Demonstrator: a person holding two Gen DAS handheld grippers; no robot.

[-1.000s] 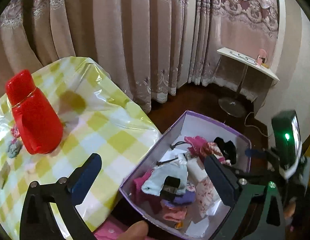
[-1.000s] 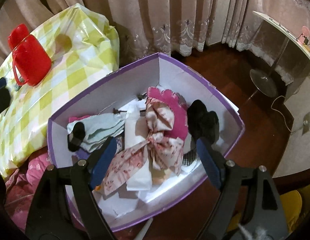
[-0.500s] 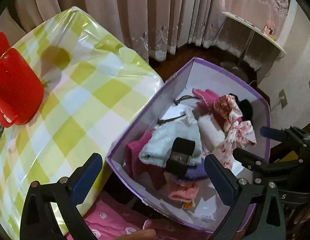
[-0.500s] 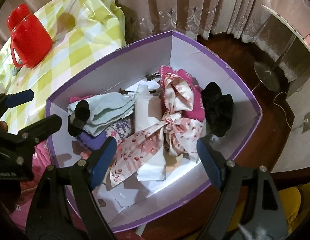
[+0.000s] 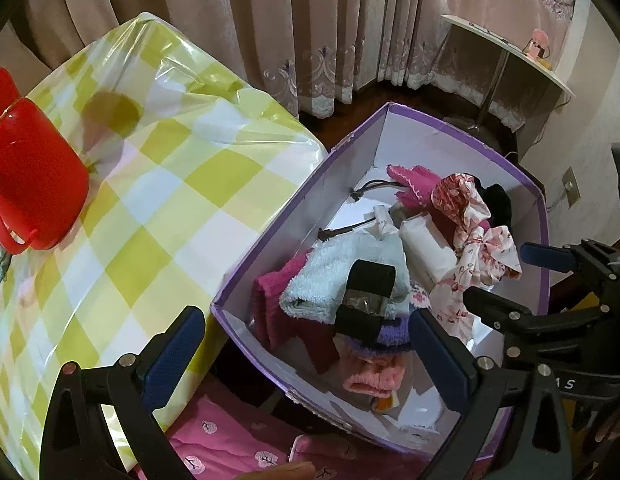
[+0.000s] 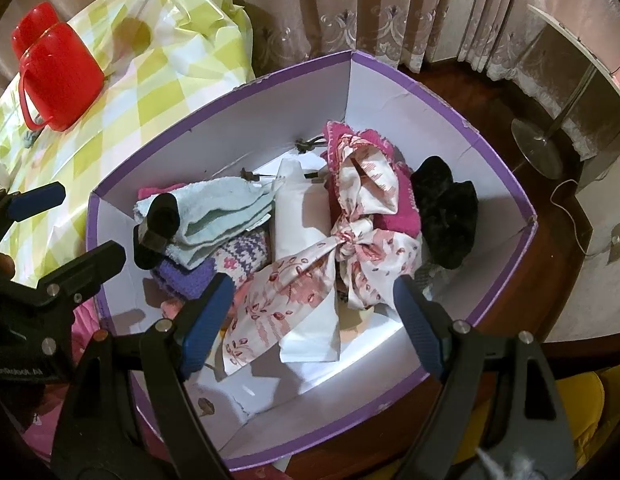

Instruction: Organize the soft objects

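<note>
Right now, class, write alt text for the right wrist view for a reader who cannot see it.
Open right tongs hover over a purple box of soft items: a floral bow, pale towel, black cloth and pink cloth. To the left, a red jug stands on a checked table, and the left tongs reach in.

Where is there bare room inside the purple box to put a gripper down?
Bare white floor of the purple-rimmed cardboard box shows along its near wall, below the floral pink-and-white fabric bow. The far half is crowded: light blue folded towel, black fuzzy cloth.
</note>
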